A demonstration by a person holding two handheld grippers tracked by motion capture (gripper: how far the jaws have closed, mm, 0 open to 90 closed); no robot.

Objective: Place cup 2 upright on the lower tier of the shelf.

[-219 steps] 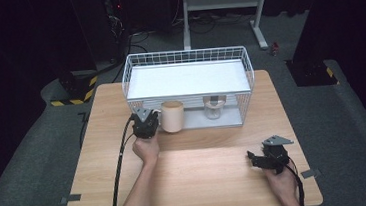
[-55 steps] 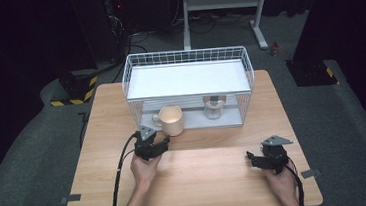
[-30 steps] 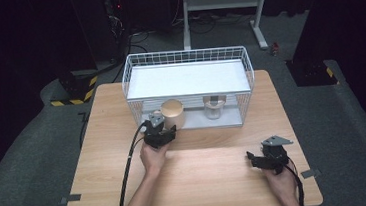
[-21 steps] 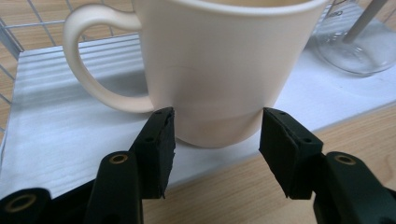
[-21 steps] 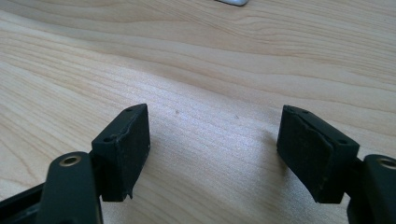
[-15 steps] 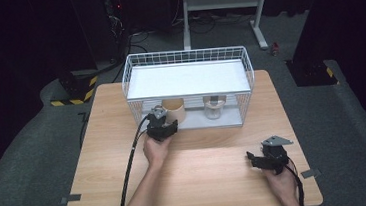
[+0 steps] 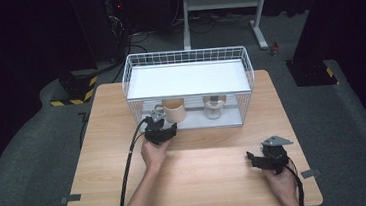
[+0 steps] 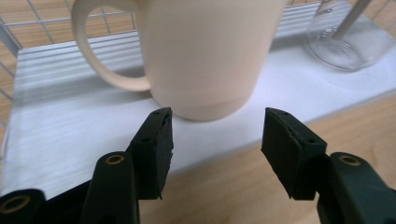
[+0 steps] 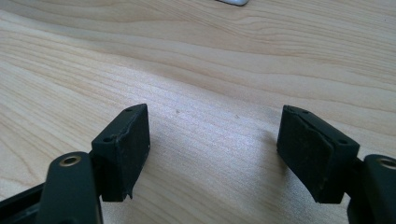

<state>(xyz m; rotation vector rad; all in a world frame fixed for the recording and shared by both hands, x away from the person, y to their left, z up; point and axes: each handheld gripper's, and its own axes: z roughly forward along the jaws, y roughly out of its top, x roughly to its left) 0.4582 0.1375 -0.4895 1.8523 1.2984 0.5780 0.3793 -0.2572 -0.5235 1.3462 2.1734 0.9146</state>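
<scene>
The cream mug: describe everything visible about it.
The cream mug is plain, matte and looks ceramic, with a loop handle and a narrower stepped base. It stands upright on the white lower shelf of the wire rack, beside a clear glass. The open left gripper sits just short of it, not touching.

A light wooden table (image 7: 203, 181) stood on a grey carpeted floor (image 7: 35, 161), its grain running side to side. The room beyond it was dark, with black surroundings on the left and right. Behind the table rose a pale metal stand (image 7: 222, 1) with two legs and a crossbar. Black cables (image 7: 135, 34) lay tangled on the floor near it. A block with yellow and black stripes (image 7: 72, 95) sat on the floor at the table's far left corner.
</scene>
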